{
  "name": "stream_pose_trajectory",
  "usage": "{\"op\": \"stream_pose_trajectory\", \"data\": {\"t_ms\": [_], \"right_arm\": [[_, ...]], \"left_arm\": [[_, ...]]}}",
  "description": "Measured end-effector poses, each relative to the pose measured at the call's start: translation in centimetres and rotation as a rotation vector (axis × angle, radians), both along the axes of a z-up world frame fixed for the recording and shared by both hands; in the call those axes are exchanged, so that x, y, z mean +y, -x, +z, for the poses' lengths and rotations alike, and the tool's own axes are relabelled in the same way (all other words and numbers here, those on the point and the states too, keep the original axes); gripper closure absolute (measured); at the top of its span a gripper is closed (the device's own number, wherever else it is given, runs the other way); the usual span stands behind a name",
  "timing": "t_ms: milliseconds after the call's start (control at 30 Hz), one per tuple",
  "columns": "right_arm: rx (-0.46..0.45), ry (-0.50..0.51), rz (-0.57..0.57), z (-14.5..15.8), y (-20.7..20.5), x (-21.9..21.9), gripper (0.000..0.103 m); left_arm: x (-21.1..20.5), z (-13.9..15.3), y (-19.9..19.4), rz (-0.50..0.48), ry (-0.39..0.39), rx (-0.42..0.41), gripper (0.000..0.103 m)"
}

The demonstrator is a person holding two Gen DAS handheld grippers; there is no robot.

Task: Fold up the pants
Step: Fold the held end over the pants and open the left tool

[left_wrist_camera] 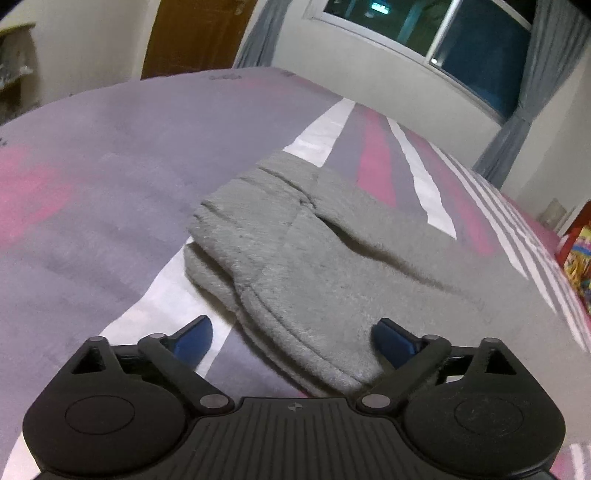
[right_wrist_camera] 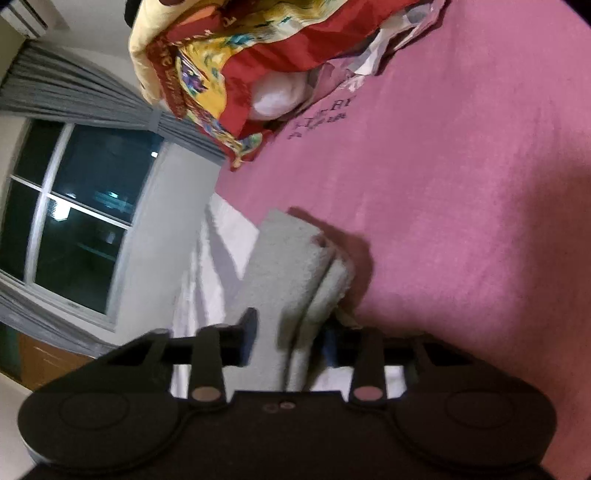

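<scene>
Grey fleece pants [left_wrist_camera: 314,258] lie folded over on the striped grey, pink and white bed cover [left_wrist_camera: 110,184]. My left gripper [left_wrist_camera: 291,339] is open, its blue fingertips [left_wrist_camera: 195,334] either side of the pants' near hem, just above it. In the right wrist view, my right gripper [right_wrist_camera: 290,334] has a folded edge of the grey pants [right_wrist_camera: 291,266] between its jaws, with the layers pinched and lifted over the pink sheet [right_wrist_camera: 461,221].
A colourful red and yellow blanket [right_wrist_camera: 221,74] with a white pillow [right_wrist_camera: 277,96] lies at the bed's far end. A window [right_wrist_camera: 74,229] with grey curtains and a wall border the bed. A wooden door [left_wrist_camera: 192,33] stands beyond the far edge.
</scene>
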State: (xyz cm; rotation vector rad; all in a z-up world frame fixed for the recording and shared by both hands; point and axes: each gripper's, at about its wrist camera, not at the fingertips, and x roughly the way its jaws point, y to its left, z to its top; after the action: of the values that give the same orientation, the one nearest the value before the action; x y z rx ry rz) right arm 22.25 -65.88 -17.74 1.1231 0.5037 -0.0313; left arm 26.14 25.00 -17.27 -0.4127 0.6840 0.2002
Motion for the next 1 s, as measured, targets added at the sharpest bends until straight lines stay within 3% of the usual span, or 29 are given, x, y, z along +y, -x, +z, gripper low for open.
{"op": "stream_pose_trajectory", "data": {"t_ms": [33, 100, 167, 200, 267, 467, 633, 1000], "right_arm": [[0.014, 0.004, 0.001, -0.1, -0.1, -0.1, 0.090], [0.024, 0.076, 0.019, 0.8, -0.3, 0.3, 0.092], [-0.080, 0.170, 0.050, 2.6, 0.4, 1.1, 0.092], [-0.075, 0.218, 0.051, 2.6, 0.4, 1.2, 0.092], [0.066, 0.187, 0.057, 0.6, -0.8, 0.6, 0.095], [0.100, 0.203, 0.031, 1.6, -1.3, 1.4, 0.091], [0.144, 0.303, 0.032, 4.1, -2.3, 2.7, 0.090], [0.134, 0.414, 0.040, 8.7, -3.5, 6.6, 0.090]], "left_arm": [[-0.1, 0.0, 0.3, -0.003, -0.012, 0.002, 0.007], [-0.1, 0.2, 0.3, -0.003, -0.020, 0.004, 0.007], [-0.1, 0.1, 0.3, -0.007, -0.024, 0.001, 0.006], [-0.1, 0.1, 0.3, -0.008, -0.026, -0.001, 0.006], [-0.2, 0.0, 0.2, -0.009, -0.030, -0.004, 0.005], [-0.4, -0.1, -0.2, -0.023, -0.039, -0.002, 0.004], [-1.2, 0.8, -0.5, -0.019, -0.101, 0.035, 0.004], [-0.8, 0.8, -0.7, -0.055, -0.126, 0.049, 0.000]]}}
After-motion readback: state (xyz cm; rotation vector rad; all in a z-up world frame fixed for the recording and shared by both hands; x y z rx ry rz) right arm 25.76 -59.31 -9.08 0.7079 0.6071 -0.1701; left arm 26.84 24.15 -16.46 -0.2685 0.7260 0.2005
